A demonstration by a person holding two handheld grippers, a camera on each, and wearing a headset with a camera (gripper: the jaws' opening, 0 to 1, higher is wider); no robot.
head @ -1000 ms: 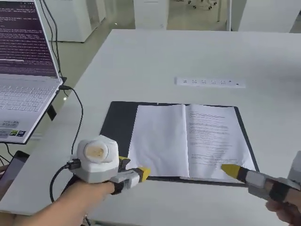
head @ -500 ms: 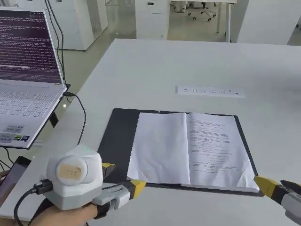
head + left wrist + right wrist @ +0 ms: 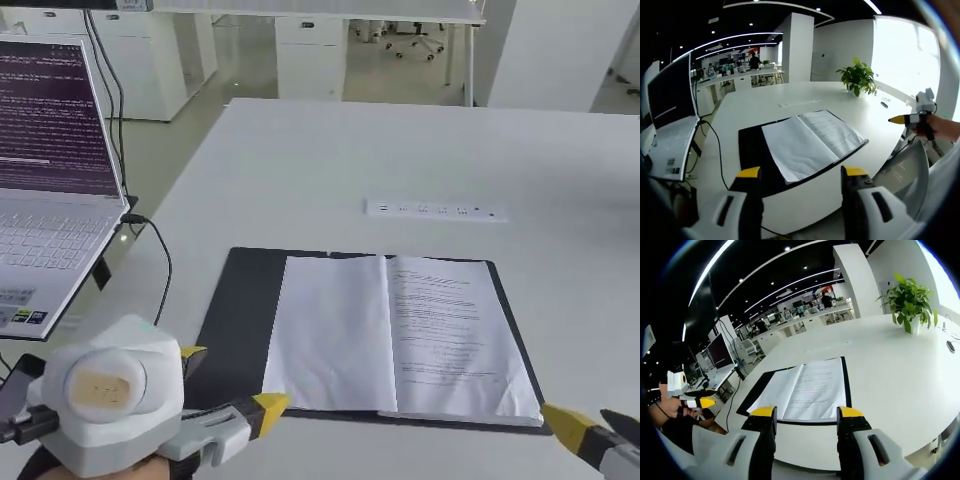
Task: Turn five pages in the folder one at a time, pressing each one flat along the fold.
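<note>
The black folder lies open and flat on the white table, with a blank white page on the left and a printed page on the right. My left gripper hovers at the table's near edge, off the folder's near left corner, jaws open and empty. The right gripper is low at the near right, just past the folder's near right corner. The left gripper view has its own gripper open before the folder. In the right gripper view, the right gripper is open too, short of the folder.
An open laptop stands at the left with a black cable running along the table edge. A white power strip lies beyond the folder. A potted plant stands at the table's far end.
Both grippers have drawn back toward the near edge; the right one has left the printed page's near corner. The head camera has tilted up. The folder's pages lie as before.
</note>
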